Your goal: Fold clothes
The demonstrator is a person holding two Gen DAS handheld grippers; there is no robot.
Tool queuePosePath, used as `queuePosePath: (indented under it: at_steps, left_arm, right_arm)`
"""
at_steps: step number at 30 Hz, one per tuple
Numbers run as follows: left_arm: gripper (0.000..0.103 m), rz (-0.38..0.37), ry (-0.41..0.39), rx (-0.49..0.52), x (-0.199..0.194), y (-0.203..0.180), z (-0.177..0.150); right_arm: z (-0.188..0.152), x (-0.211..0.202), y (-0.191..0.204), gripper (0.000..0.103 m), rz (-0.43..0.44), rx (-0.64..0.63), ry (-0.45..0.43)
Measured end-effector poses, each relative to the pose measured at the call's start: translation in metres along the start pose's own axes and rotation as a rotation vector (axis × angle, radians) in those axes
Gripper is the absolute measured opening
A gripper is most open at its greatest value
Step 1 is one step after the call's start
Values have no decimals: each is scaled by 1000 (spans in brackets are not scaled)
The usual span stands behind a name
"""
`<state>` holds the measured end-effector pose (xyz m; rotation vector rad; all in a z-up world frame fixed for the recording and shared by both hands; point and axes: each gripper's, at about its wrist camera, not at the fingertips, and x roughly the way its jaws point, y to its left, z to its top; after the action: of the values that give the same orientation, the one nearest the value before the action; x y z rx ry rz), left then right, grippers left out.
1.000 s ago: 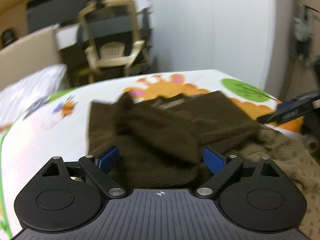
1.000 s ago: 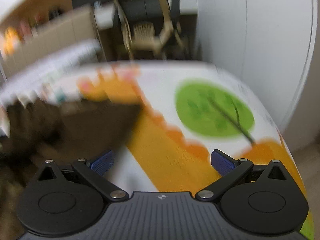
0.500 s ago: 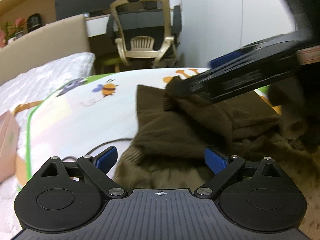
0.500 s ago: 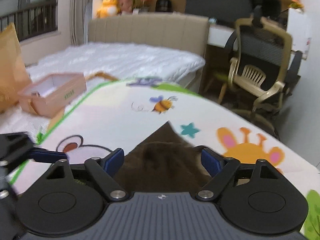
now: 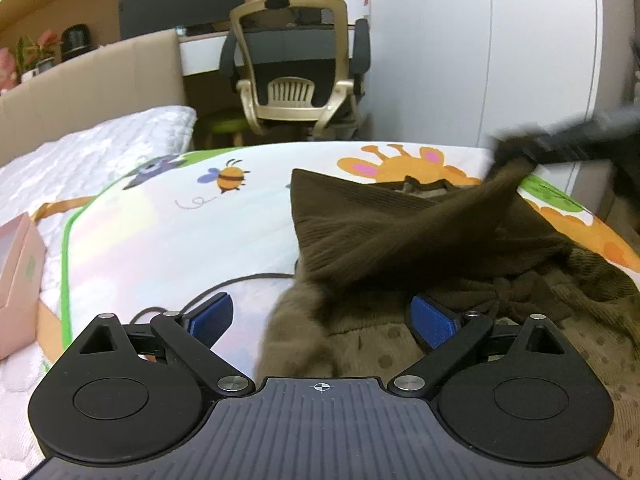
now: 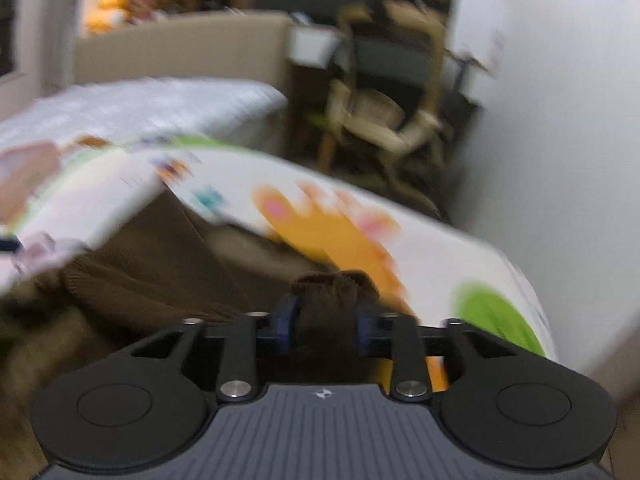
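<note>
A dark brown ribbed knit garment lies bunched on the cartoon-print mat. My right gripper is shut on a bunched part of the garment; in the left wrist view it shows blurred at the upper right, pulling a sleeve up taut off the pile. My left gripper is open and empty, low over the near edge of the garment, its blue pads apart. A lighter dotted brown fabric lies under the garment.
A pink box sits at the left edge on the white bed. A thin dark cable loops on the mat. An office chair stands behind the mat, with a white wall to the right.
My right gripper has closed on the garment and swung from the middle to the upper right, lifting the sleeve. My left gripper has stayed open and barely moved.
</note>
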<state>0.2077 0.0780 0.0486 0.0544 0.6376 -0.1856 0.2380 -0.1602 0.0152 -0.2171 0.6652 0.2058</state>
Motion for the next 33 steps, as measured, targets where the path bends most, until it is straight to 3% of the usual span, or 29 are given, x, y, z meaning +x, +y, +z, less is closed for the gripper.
queuePosePath:
  at_steps: [1, 3, 6, 9, 14, 16, 18, 19, 21, 24, 27, 29, 31, 33]
  left_arm:
    - [99, -24, 3, -13, 1, 3, 1]
    - [99, -98, 12, -78, 4, 13, 5]
    - [99, -169, 33, -209, 19, 28, 11]
    - [99, -199, 55, -314, 42, 37, 18]
    - [97, -175, 141, -346, 89, 35, 29]
    - [94, -164, 161, -347, 100, 34, 29]
    - [72, -164, 155, -321, 101, 32, 29]
    - [68, -164, 155, -320, 101, 32, 29]
    - [59, -155, 153, -327, 101, 34, 28]
    - [55, -131, 144, -353, 97, 41, 25]
    - [55, -105, 134, -366, 90, 52, 24]
    - [59, -86, 103, -354, 80, 57, 29]
    - [63, -89, 62, -344, 73, 63, 37]
    - [80, -87, 30, -358, 74, 69, 47]
  right_arm:
    - [-10, -1, -15, 55, -9, 47, 13]
    - [-24, 1, -44, 60, 12, 177, 29]
    - [-35, 8, -87, 60, 106, 428, 37]
    - [-32, 31, -96, 60, 206, 525, 27]
    - [-13, 87, -65, 56, 297, 427, 93]
    - [-1, 104, -51, 32, 295, 347, 105]
    - [15, 118, -37, 20, 280, 277, 101]
    - [24, 125, -30, 18, 280, 247, 100]
    - [43, 139, -16, 18, 272, 180, 88]
    - [68, 152, -2, 18, 233, 57, 31]
    - [84, 153, -16, 18, 199, 91, 12]
    - [86, 141, -38, 23, 230, 167, -9]
    - [82, 129, -55, 37, 284, 229, -10]
    - [75, 119, -62, 46, 348, 269, 11]
